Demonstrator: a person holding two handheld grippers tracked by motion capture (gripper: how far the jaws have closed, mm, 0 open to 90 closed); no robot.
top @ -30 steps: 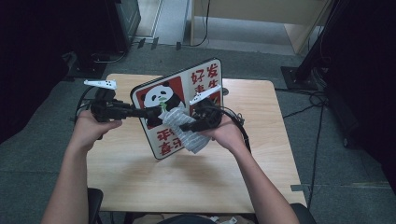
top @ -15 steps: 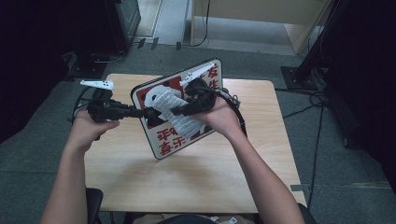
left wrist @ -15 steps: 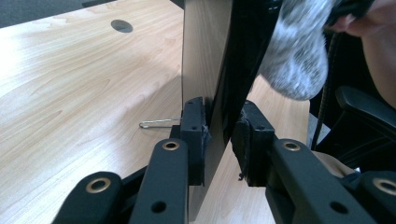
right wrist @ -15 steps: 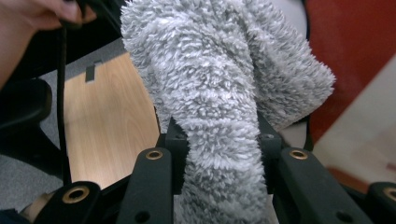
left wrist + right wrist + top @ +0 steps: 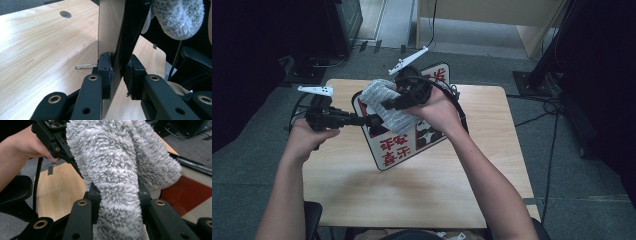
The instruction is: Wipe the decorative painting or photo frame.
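A sign board (image 5: 402, 147) with a panda picture and red characters stands tilted over the wooden table (image 5: 462, 190). My left gripper (image 5: 371, 120) grips its left edge; its jaws have just been closing, and the pads (image 5: 105, 67) press on the board (image 5: 110, 30) from both sides. My right gripper (image 5: 391, 105) is shut on a grey fluffy cloth (image 5: 379, 95), raised against the board's upper left part. In the right gripper view the cloth (image 5: 117, 165) bulges out from between the jaws of that gripper (image 5: 117, 195), over the board's red and white face (image 5: 190, 190). The left gripper (image 5: 57, 142) shows just behind the cloth.
A thin metal wire (image 5: 85, 66) lies on the table behind the board. The tabletop has a round cable hole (image 5: 65, 14). A black chair (image 5: 15, 190) sits at the table's near edge. Dark equipment and cables stand on the floor around the table.
My right hand has lifted the cloth from the middle of the board up to its upper left part. The left hand and the board have stayed in place.
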